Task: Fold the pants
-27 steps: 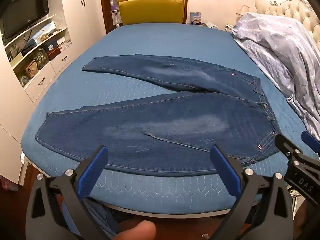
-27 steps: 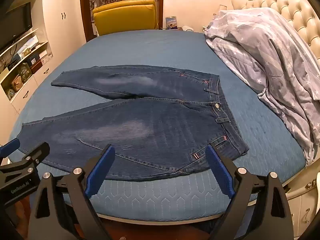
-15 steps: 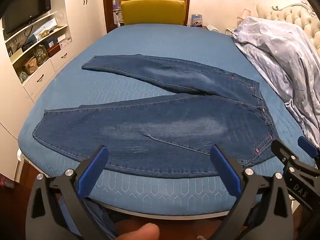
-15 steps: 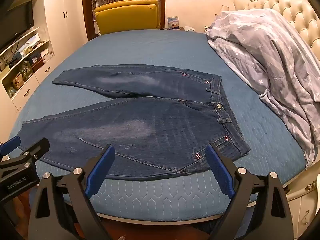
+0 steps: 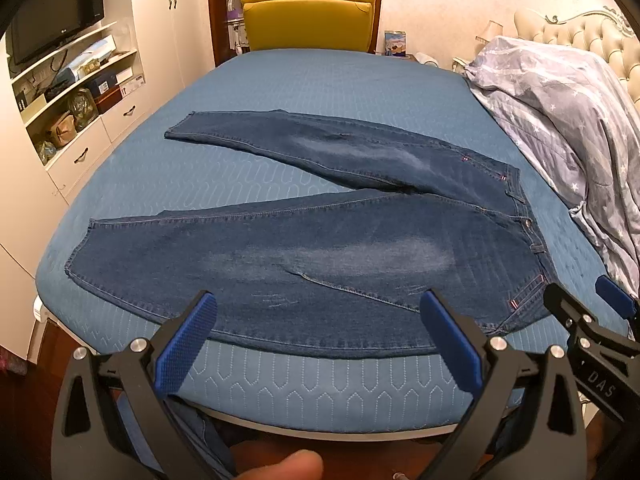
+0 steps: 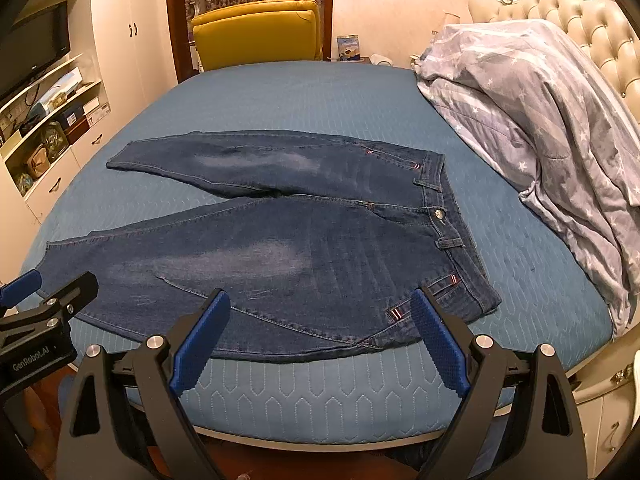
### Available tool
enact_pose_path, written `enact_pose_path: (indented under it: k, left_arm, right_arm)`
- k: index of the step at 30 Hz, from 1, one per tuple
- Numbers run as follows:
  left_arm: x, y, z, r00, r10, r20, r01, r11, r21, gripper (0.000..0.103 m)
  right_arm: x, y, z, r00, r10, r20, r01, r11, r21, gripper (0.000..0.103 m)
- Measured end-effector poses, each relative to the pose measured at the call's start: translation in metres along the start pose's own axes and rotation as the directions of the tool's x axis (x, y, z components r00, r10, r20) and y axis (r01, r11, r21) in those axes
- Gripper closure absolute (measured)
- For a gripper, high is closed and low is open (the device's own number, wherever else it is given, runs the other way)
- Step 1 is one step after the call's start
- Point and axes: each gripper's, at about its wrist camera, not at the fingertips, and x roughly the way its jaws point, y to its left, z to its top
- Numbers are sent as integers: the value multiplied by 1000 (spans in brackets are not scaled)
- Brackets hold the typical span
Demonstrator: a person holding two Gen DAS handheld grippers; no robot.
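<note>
Dark blue jeans (image 5: 320, 248) lie flat on the blue bed (image 5: 320, 88), waistband to the right, both legs spread apart toward the left. In the right wrist view the same jeans (image 6: 304, 248) show the waistband button at right. My left gripper (image 5: 320, 320) hovers open over the near bed edge, above the lower leg's hem side, holding nothing. My right gripper (image 6: 320, 320) is open too, near the waistband corner, with nothing between its blue pads. Each gripper shows at the edge of the other's view.
A grey star-print duvet (image 6: 540, 120) is piled on the bed's right side by a tufted headboard (image 6: 592, 20). A yellow chair (image 5: 308, 20) stands behind the bed. White shelves with a TV (image 5: 56, 32) line the left wall. A fingertip (image 5: 288, 466) shows at the bottom.
Both grippers have moved slightly forward and to the right along the bed edge; the jeans have not moved. Jaws stay open.
</note>
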Motion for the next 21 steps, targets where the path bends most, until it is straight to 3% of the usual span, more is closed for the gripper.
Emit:
enact_pose_path:
  k: [21]
  left_arm:
    - [2, 3, -1, 1000, -11, -9, 11, 1000, -10, 1]
  right_arm:
    - [0, 4, -3, 1000, 8, -9, -8, 1000, 1, 15]
